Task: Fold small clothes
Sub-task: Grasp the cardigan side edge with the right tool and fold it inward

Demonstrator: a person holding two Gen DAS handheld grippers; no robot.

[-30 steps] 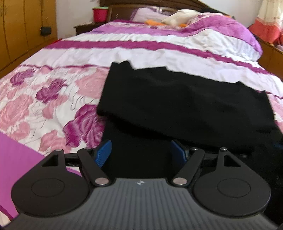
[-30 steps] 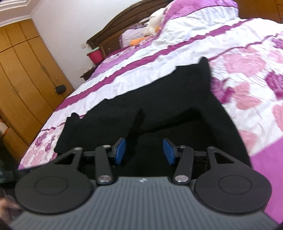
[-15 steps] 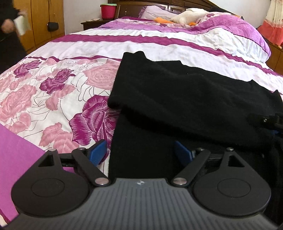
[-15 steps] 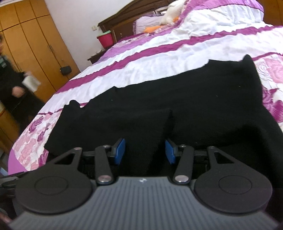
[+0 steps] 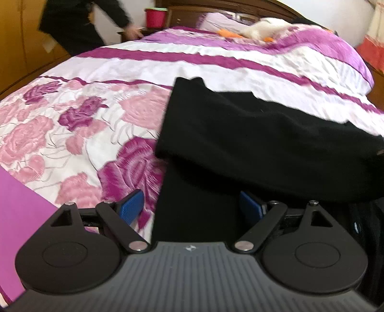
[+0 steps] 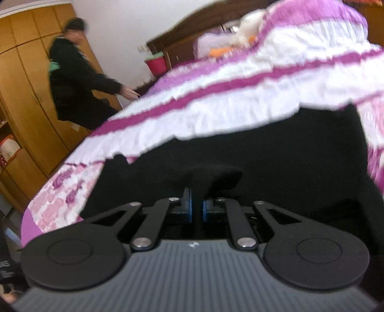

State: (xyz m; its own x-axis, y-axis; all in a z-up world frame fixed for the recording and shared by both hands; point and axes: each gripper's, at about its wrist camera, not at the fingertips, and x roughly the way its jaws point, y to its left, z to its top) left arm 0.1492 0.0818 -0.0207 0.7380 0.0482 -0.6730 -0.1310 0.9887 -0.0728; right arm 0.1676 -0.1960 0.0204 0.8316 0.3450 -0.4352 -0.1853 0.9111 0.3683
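Note:
A black garment point(image 5: 252, 134) lies partly folded on the bed, its upper layer lapped over a lower layer near me. My left gripper point(image 5: 192, 207) is open, its blue pads wide apart over the garment's near left edge. In the right wrist view the same black garment point(image 6: 276, 148) spreads across the bed. My right gripper point(image 6: 196, 208) is shut on a raised pinch of the black cloth, which bunches up just beyond the pads.
The bed has a floral pink, white and purple cover point(image 5: 72, 134). A person in black point(image 6: 72, 81) stands by the wooden wardrobe point(image 6: 28, 91) at the bed's far left. A red bucket point(image 5: 156, 18) and pillows point(image 5: 259, 31) sit at the headboard.
My right gripper has closed on a fold of the black garment. My left gripper has shifted a little left and stays open. The person has walked toward the head of the bed.

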